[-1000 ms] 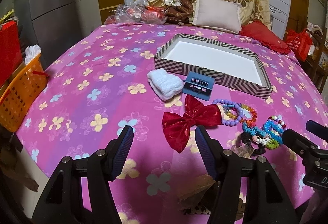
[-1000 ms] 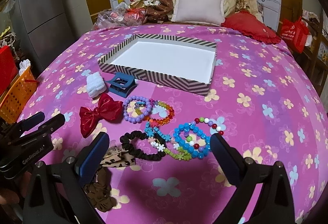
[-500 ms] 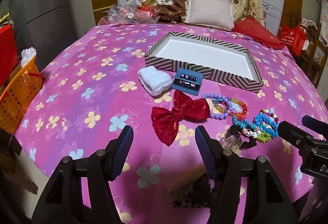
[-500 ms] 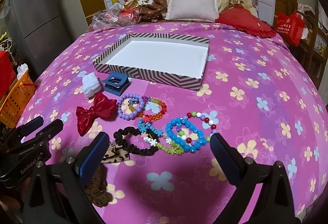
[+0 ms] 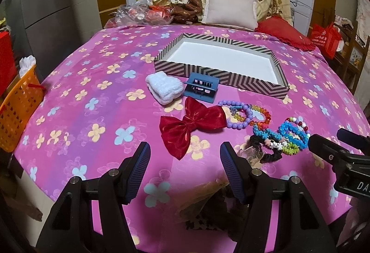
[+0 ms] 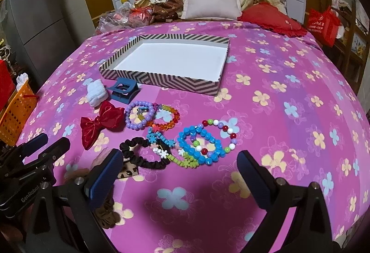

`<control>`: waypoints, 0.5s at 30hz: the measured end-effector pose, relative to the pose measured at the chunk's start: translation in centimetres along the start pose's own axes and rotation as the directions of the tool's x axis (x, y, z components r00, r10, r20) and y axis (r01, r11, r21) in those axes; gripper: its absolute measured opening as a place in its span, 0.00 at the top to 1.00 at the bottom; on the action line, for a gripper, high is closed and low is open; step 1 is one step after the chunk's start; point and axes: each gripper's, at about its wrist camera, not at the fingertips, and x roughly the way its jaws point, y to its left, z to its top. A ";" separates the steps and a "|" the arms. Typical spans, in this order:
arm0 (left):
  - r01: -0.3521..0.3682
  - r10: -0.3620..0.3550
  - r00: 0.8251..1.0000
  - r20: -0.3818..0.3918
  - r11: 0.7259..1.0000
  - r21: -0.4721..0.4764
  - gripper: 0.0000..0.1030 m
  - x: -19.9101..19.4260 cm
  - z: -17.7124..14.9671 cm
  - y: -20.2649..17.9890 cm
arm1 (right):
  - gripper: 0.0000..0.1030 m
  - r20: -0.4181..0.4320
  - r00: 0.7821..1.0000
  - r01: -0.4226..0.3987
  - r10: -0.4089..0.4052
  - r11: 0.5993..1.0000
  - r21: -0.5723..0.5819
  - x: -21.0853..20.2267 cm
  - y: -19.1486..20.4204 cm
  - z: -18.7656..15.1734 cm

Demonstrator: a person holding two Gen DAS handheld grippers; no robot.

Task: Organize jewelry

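Both the left gripper (image 5: 185,158) and right gripper (image 6: 180,167) hover released, empty, at lower frame; red bow (image 5: 192,123) and bead bracelets (image 6: 203,144) lie mid-frame, below the striped box (image 6: 161,81).

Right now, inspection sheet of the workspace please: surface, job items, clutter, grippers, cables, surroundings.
Surface: pink flowered bedspread.
Job's things: striped box open, nothing inside; beaded bracelets, purple bracelet, red bow, blue hair clip, black scrunchie lie in front of it.
Clutter: white cloth.
Grippers: left gripper and right gripper open, holding nothing.
Cables: nothing seen.
Surroundings: pillows, orange basket.
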 end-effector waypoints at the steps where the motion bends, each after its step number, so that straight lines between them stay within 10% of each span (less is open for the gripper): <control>1: 0.002 -0.002 1.000 -0.002 1.000 0.001 0.37 0.0 0.0 -0.1 | 0.02 0.006 1.000 0.003 -0.003 1.000 -0.004 0.0 0.0 0.0; 15: 0.011 -0.011 1.000 0.001 1.000 0.018 0.37 -0.1 0.5 -0.6 | 0.02 0.005 1.000 -0.016 0.016 1.000 0.014 -0.2 -0.1 0.6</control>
